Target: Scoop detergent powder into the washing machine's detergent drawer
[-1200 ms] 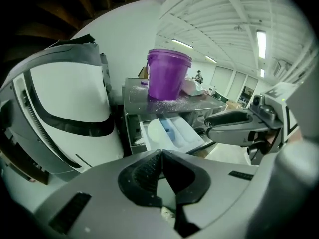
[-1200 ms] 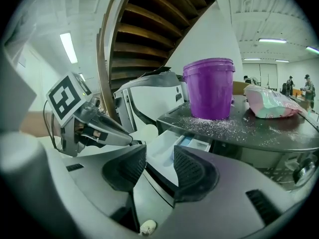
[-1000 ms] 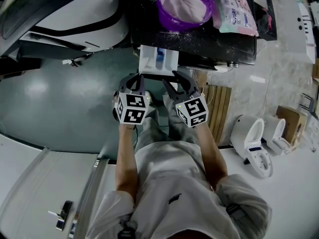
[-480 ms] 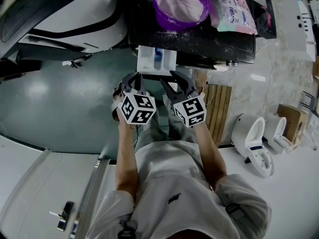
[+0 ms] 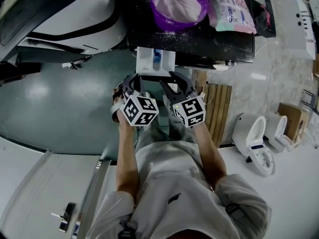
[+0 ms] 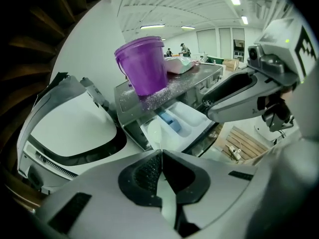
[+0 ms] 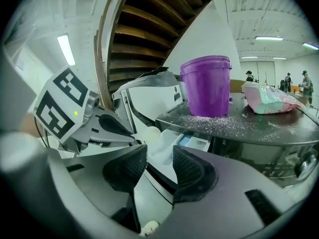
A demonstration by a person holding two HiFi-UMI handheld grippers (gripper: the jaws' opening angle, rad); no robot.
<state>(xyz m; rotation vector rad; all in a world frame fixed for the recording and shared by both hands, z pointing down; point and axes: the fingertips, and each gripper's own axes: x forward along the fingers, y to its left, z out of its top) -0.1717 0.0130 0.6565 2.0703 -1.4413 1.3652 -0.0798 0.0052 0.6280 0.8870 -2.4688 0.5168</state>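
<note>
Rolled left gripper (image 6: 161, 153) further over, clamped on thin white plastic spoon (image 6: 155, 132) above open white detergent drawer (image 6: 199, 118) at washer's (image 5: 199, 39) front edge, likely tipping powder in; kept right gripper (image 7: 159, 156) jaws apart, empty.

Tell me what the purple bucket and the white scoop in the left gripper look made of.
The purple bucket: glossy plastic, likely; smooth shiny wall, moulded rim. The white scoop: thin, smooth, probably plastic; too small to be sure.

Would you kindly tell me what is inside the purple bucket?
The purple bucket holds pale powder, plain in the head view. How deep it goes, and anything buried under it, is covered.
</note>
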